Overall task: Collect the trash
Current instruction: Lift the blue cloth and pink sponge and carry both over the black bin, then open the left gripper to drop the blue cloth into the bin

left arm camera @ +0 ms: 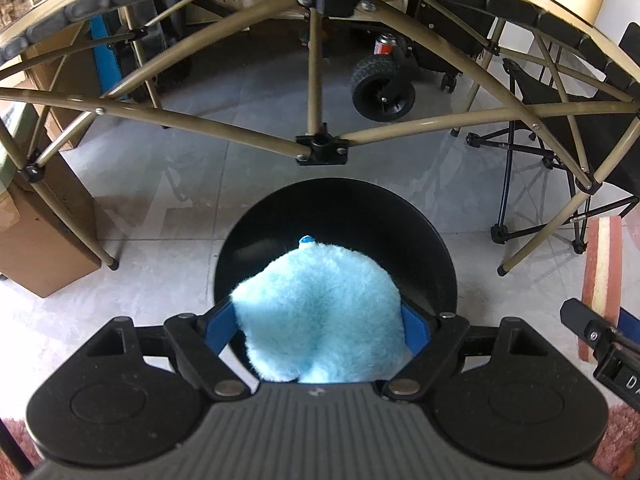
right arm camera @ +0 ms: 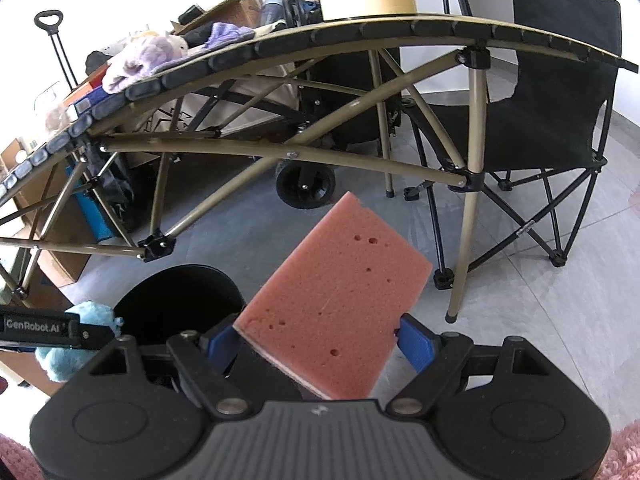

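Left gripper (left arm camera: 318,330): my jaws stand wide with the fluffy blue toy (left arm camera: 320,316) filling the gap; both blue pads (left arm camera: 218,328) press into its fur, so I have it gripped
Right gripper (right arm camera: 316,340): my jaws stand wide here too, clamped on the short edges of a pink sponge (right arm camera: 336,300), which sticks up and tilts right in my view
Sponge from the left view: I see it (left arm camera: 602,284) edge-on at the right, pink with a pale layer
Bin (left arm camera: 420,240): a round black bin on the floor right under the blue toy, its mouth open towards me; in the right view it (right arm camera: 180,296) sits low and to the left of the sponge, partly hidden by my gripper
Floor (left arm camera: 160,184): pale grey tiles around the bin
Folding table (left arm camera: 320,148): tan crossed legs and a black joint block stand just behind the bin, the slatted top arching over my view
Cardboard boxes (left arm camera: 44,240): left of the bin, beside a table leg
Camping chair (right arm camera: 560,120): black, to the right past the table legs
Wagon wheel (left arm camera: 382,86): black, beyond the table, with a red can (left arm camera: 384,45) behind it
Tabletop clutter: purple plush (right arm camera: 140,60) lies on the far left end
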`<control>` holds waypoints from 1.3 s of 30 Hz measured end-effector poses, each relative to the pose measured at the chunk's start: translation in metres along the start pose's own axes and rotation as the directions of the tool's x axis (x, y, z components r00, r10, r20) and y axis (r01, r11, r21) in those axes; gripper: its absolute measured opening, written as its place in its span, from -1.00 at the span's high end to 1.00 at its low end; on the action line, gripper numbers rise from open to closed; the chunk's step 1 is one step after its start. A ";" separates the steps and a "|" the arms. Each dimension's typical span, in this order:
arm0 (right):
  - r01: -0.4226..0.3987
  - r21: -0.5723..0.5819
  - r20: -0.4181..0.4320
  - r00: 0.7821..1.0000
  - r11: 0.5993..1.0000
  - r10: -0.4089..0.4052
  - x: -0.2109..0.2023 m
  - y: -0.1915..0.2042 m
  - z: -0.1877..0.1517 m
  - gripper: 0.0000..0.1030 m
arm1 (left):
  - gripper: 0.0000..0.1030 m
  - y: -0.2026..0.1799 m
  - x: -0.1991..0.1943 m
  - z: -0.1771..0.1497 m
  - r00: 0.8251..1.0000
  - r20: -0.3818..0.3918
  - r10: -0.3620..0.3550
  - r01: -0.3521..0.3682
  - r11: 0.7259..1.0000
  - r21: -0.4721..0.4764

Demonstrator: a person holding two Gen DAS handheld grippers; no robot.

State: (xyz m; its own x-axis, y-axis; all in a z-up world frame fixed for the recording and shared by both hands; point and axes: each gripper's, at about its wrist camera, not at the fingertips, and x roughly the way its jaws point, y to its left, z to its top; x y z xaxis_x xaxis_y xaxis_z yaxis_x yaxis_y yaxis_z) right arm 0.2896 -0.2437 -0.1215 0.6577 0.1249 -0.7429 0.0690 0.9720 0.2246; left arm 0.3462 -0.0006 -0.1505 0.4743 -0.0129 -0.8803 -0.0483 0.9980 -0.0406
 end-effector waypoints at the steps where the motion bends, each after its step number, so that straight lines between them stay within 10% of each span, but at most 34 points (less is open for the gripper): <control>1: 0.003 0.001 -0.003 1.000 1.000 -0.003 0.001 -0.001 0.000 -0.59 | -0.61 -0.002 0.002 0.001 1.000 -0.006 -0.006 0.006 1.000 -0.001; 29: 0.029 0.001 -0.031 0.999 1.000 -0.029 0.010 -0.008 0.000 -0.59 | -0.64 -0.024 0.022 0.012 0.996 -0.077 -0.038 0.033 0.997 -0.073; 39: 0.028 0.006 -0.024 0.999 1.000 -0.028 0.010 -0.010 0.000 -0.59 | -1.00 -0.026 0.015 0.014 0.998 -0.055 -0.007 0.002 0.997 -0.073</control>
State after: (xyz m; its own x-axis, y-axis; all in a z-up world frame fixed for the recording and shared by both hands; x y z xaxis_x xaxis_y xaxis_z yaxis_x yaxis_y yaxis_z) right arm 0.2955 -0.2522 -0.1305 0.6370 0.1024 -0.7640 0.0919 0.9740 0.2072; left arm 0.3669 -0.0259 -0.1563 0.4256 -0.0228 -0.9046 -0.1113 0.9908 -0.0773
